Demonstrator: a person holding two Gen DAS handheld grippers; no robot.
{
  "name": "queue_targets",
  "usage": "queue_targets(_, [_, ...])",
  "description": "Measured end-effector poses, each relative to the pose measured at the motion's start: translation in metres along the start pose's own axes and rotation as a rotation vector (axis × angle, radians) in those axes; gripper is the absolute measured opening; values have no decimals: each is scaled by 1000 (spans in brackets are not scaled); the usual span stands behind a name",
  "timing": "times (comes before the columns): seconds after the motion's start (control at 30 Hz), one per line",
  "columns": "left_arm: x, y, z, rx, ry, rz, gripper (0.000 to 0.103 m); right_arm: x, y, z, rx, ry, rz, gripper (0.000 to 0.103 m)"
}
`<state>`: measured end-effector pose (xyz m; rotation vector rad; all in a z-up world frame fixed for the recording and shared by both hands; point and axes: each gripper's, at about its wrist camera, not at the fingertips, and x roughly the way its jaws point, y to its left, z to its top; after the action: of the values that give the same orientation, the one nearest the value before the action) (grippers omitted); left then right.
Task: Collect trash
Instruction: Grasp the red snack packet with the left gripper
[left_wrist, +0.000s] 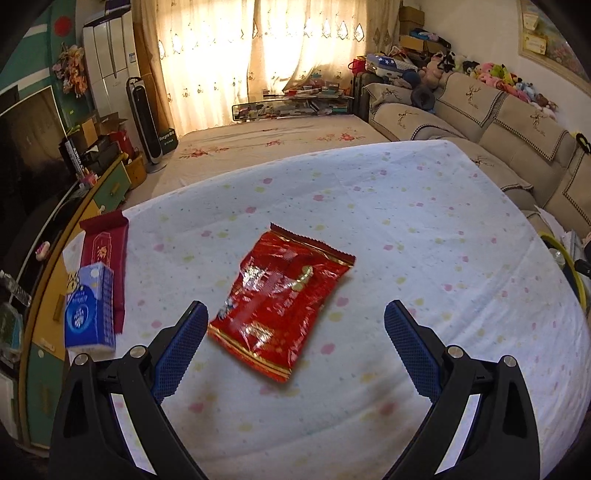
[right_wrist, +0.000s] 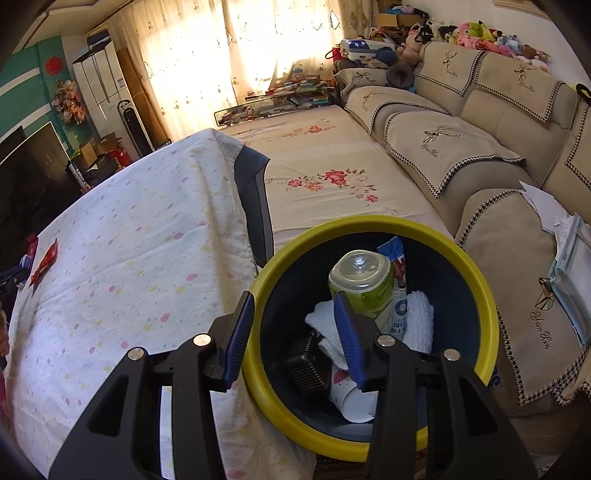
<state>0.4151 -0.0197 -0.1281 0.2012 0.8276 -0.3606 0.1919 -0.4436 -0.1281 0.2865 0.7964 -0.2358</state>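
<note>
Item: crinkled red foil snack wrapper (left_wrist: 282, 304), flat on the spotted white desk cloth (left_wrist: 424, 229), centre of the left view, just ahead of my left tongs (left_wrist: 293, 325), which stood wide open and empty. My right tongs (right_wrist: 295, 334) hung part open, holding nothing, over the yellow-rimmed dark bin (right_wrist: 487, 295) at lower centre. Risk: the flat foil might slide, or the pads could catch the cloth.

A snack packet (left_wrist: 282, 301) lay on the tabletop (left_wrist: 406, 229), with a tissue pack (left_wrist: 89, 308) to its left near the edge. The bin (right_wrist: 373, 332) stood beside the tabletop's right edge, before the sofa (right_wrist: 498, 147), and held a bottle (right_wrist: 364, 282), a paper cup (right_wrist: 352, 397) and cloths (right_wrist: 419, 317).
</note>
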Motion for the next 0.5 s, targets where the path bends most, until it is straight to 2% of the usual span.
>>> queue_targets(0.17, [36,10,19,23,58,-6,95,5,5,0,-1,17,0,43])
queue_targets(0.37, [64,12,26,44,139,-60,95,12,3,0,3,39,15,44])
queue_targets(0.5, [68,9,30,53,145,-67,95,15,2,-1,6,48,28,44])
